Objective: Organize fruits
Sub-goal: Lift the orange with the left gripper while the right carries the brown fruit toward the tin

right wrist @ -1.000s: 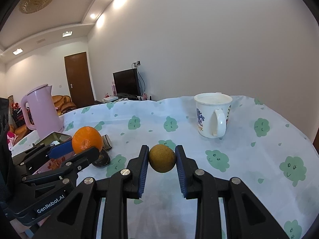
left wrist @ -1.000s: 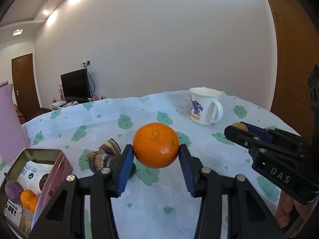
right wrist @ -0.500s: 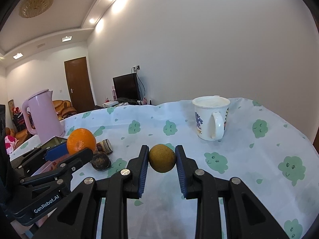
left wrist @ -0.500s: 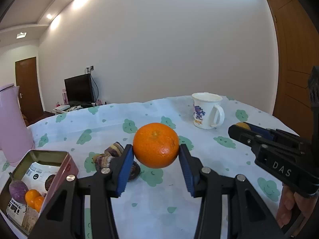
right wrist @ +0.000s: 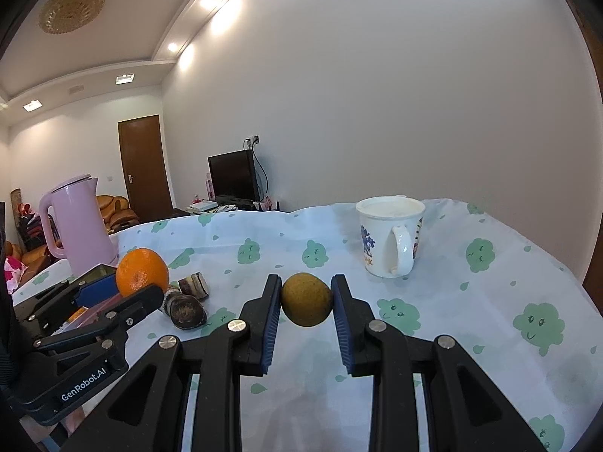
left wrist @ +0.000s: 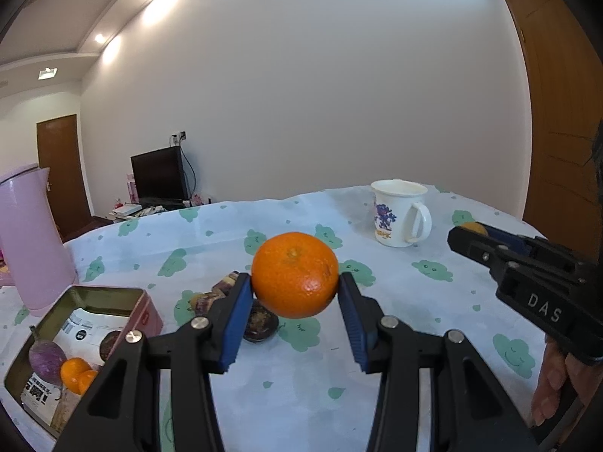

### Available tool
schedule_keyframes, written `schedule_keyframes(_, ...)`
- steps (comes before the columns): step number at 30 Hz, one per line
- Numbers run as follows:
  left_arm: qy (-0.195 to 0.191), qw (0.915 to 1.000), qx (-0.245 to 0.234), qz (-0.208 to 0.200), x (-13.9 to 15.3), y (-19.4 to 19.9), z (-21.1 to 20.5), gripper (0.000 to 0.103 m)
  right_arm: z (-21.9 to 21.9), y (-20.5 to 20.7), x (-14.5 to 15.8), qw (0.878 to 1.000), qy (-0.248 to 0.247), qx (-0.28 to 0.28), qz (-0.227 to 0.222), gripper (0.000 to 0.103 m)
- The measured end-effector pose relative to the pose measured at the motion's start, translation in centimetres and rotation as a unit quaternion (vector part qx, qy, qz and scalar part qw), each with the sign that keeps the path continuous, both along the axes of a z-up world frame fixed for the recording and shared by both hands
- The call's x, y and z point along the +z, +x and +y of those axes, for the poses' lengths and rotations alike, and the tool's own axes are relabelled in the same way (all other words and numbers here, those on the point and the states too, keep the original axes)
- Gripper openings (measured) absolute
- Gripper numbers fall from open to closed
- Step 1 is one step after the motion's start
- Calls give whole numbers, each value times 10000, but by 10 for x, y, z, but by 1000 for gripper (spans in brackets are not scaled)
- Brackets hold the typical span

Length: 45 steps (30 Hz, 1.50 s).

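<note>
The left gripper (left wrist: 295,293) pinches an orange (left wrist: 294,275) between its blue pads, holding it clear above the table (left wrist: 414,324). The right gripper (right wrist: 306,307) pinches a smaller yellow-brown fruit (right wrist: 306,304), also raised above the table. At near left, an open tin (left wrist: 147,312) holds two small oranges (left wrist: 77,374) and a purple round vegetable (left wrist: 44,361). Just beyond the left gripper, dark purple pieces (left wrist: 260,326) lie on the cloud-patterned cloth. Farther left stands a pink kettle (left wrist: 32,241). At far right stands a white mug (left wrist: 399,213), upright, handle turned toward the right.
</note>
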State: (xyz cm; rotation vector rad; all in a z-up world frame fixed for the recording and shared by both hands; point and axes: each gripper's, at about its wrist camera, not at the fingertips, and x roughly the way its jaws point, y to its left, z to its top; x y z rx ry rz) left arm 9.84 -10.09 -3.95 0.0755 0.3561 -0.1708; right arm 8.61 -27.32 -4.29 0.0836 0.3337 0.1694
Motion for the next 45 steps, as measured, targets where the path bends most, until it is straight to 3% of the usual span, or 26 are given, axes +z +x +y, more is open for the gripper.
schedule_keyframes(20,119,9991,333,-225,2,-14,17,48,20,-7,3,9996,-191,131,-150,29)
schedule_keyframes(45,24,9976,668,-155,0,-21,63,48,76,5,4,9976,-269,634,14,29)
